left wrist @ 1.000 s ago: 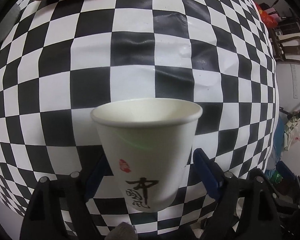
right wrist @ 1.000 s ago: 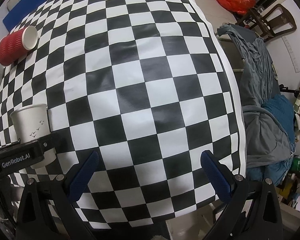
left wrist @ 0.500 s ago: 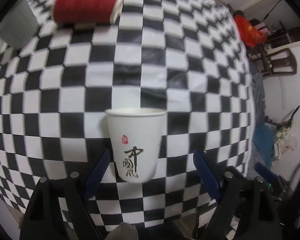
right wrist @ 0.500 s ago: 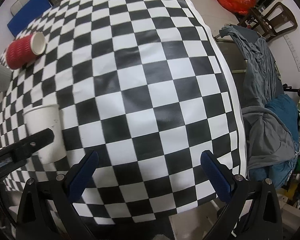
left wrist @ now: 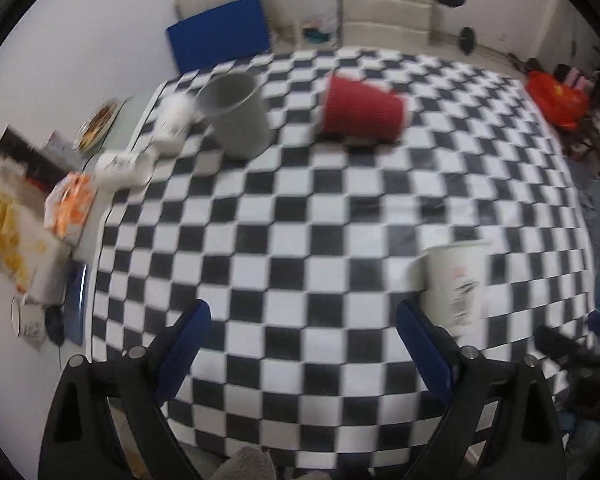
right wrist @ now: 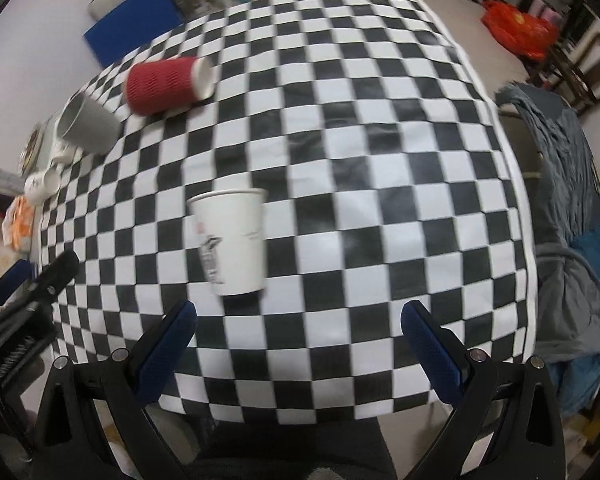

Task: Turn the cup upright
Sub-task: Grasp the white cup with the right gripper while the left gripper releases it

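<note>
Both grippers hang empty with jaws spread wide: the left gripper (left wrist: 302,322) and the right gripper (right wrist: 300,320) each show two black plastic arms tipped with ridged blue pads, and nothing sits between either pair. Beneath them lies a checkered cloth (right wrist: 380,160), a smooth, slightly wrinkled sheet of black and white squares draped over the table edge. Just beyond the right gripper's left pad stands the white cup (right wrist: 232,240), a tapered paper cup, upright with its rolled rim up and open mouth showing, a small red mark and dark printed lettering on its side; motion blur keeps the print from being read. In the left wrist view the same white cup (left wrist: 458,284) stands just past the right pad, near the cloth's right edge. Farther back, three more cups show: a red cup (right wrist: 168,84) with a ribbed corrugated sleeve and white rim lying on its side, a plain grey mug (right wrist: 86,124) tilted with its round mouth facing up and left, and a small white mug (right wrist: 40,186) lying at the cloth's left edge. Left of the cloth sit an orange packet (left wrist: 70,208) and a yellow printed box (left wrist: 12,236), both blurred. To the right, grey cloth (right wrist: 560,200) is draped over a chair, and far back a blue mat (left wrist: 220,36) leans against the wall beside one red bag (left wrist: 556,100) on the floor.
</note>
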{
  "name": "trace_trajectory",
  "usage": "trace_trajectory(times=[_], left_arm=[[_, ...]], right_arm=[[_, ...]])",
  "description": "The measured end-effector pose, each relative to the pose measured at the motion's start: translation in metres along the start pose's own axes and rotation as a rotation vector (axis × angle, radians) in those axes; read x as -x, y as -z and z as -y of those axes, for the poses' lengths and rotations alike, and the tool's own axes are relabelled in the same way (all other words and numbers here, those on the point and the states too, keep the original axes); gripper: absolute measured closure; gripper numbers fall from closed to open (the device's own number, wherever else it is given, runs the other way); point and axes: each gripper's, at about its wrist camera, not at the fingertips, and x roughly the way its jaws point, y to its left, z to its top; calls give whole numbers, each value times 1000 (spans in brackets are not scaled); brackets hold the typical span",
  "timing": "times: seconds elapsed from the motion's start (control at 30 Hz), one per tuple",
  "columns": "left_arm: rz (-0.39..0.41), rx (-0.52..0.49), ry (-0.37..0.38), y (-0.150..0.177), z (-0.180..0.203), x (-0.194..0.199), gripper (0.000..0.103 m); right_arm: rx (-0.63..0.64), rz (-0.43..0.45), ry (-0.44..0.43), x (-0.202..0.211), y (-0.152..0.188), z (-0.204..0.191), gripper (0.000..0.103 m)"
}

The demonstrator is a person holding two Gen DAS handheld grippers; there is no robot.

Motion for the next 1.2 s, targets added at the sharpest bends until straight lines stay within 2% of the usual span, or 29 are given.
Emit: trace_trajectory(times=[0.13,0.33,0.63,0.9,1.0,1.13,1.2], left_arm=[[-44,54,-52,12,-17,-28,8],[-80,98,-80,22,-27,-61,8],[-140,118,-69,20,-30,-100,8],[-161,106,-44,13,-18,-111,8],[-162,96,-39,9,-11,-111,8],[-170,94,-27,3,-4,-112,8],[-172,92,-21,0,-2,-112,8]], right_arm=[[40,-25,1,-15,-5,-19,0],[76,-52,27,-46,-26,-40,0],[75,-127,-4,-91,-56,-56,0],[31,-202,-38,-123,-78,-51,4],[28,-220,-48,-132,-86,-50,12],[36,-245,-59,-142,-96,-48,33],[41,-240,-66,-141,-98,-48,34]])
